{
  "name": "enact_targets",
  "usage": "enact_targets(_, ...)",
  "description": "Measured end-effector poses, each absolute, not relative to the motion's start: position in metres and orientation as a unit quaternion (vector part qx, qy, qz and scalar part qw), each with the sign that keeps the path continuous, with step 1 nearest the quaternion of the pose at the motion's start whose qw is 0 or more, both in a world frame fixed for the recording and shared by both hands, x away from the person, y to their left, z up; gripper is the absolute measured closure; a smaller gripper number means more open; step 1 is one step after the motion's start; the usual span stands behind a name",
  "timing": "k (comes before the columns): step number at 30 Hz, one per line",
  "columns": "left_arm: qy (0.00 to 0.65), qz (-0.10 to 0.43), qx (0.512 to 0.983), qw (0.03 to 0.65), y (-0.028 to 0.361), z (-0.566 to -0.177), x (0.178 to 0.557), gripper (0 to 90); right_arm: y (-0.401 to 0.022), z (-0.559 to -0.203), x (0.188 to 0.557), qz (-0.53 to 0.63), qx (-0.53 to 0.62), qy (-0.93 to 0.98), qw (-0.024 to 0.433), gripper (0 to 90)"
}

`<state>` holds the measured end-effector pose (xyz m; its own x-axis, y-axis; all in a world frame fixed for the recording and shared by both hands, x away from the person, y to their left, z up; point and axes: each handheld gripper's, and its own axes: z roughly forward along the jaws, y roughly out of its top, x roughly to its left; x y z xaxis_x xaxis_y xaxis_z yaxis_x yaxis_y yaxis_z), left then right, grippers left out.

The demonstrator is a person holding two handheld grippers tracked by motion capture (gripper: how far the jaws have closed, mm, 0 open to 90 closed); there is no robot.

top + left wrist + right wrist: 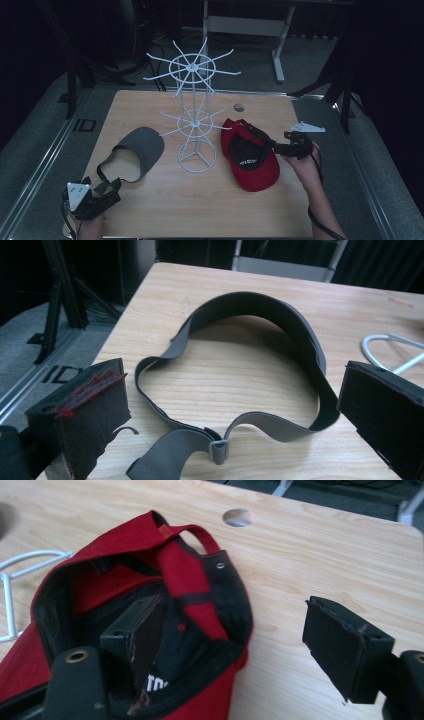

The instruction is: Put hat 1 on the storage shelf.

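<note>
Between our right gripper's (240, 650) wide-open, empty fingers (345, 652) we are seeing the red cap's (195, 587) black-lined rim, upturned.

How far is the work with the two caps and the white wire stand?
Done: nothing hangs on the white wire stand yet. In hand: the right gripper has one jaw inside the red fabric cap, jaws apart. Left: the grey visor cap lies on the table before the open left gripper.

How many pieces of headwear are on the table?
2. A grey visor lies left of the white wire rack; a red cap lies upside down right of it. None seem hidden.
</note>
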<state>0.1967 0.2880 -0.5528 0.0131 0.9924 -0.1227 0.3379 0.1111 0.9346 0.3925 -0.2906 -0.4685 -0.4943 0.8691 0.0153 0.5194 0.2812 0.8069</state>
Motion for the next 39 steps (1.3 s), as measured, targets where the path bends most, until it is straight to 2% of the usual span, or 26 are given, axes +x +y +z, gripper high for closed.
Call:
enact_targets(6, 0.595, 0.364, 0.562, 0.444, 0.288, -0.553, 0.197, 0.2, -0.273, -0.477, 0.409, 0.377, 0.438, 0.786, 0.217, 25.6)
enact_targets(12, 0.599, 0.357, 0.558, 0.45, 0.29, -0.553, 0.197, 0.2, -0.262, -0.487, 0.425, 0.358, 0.43, 0.8, 0.215, 31.3)
enact_targets(23, 0.598, 0.351, 0.562, 0.452, 0.289, -0.555, 0.198, 0.2, -0.255, -0.512, 0.453, 0.322, 0.441, 0.814, 0.196, 28.4)
enact_targets(31, 0.6, 0.349, 0.559, 0.453, 0.29, -0.555, 0.198, 0.2, -0.246, -0.526, 0.456, 0.296, 0.425, 0.834, 0.188, 29.0)
enact_targets(39, 0.601, 0.345, 0.562, 0.452, 0.29, -0.556, 0.199, 0.2, -0.244, -0.536, 0.461, 0.25, 0.423, 0.849, 0.192, 43.3)
